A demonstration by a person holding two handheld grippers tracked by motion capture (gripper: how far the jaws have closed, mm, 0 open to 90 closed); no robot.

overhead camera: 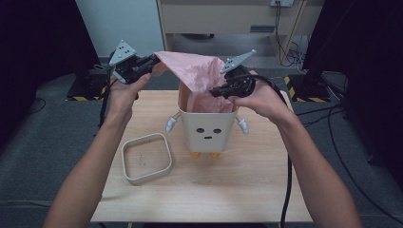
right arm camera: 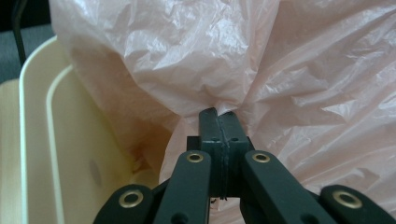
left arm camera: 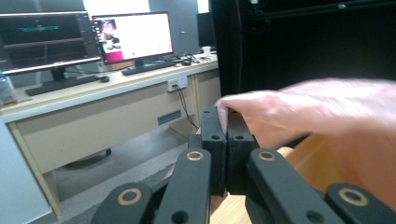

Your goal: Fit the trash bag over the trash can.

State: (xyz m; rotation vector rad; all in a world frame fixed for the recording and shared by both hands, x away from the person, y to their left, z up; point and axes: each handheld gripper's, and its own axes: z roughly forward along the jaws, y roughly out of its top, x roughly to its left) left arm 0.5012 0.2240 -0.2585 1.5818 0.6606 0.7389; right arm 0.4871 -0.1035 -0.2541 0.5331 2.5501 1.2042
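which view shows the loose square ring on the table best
The high view: the cream square ring lies flat on the wooden table, left of the face-printed bin, whole outline visible. The left gripper view looks toward a desk with monitors past the pink bag; the right gripper view looks at bag and bin wall, not the ring.

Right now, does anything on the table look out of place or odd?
Yes. The bin's square rim ring lies loose on the table, left of the bin, not seated on top. The pink bag is half in, stretched up between the left gripper and right gripper.
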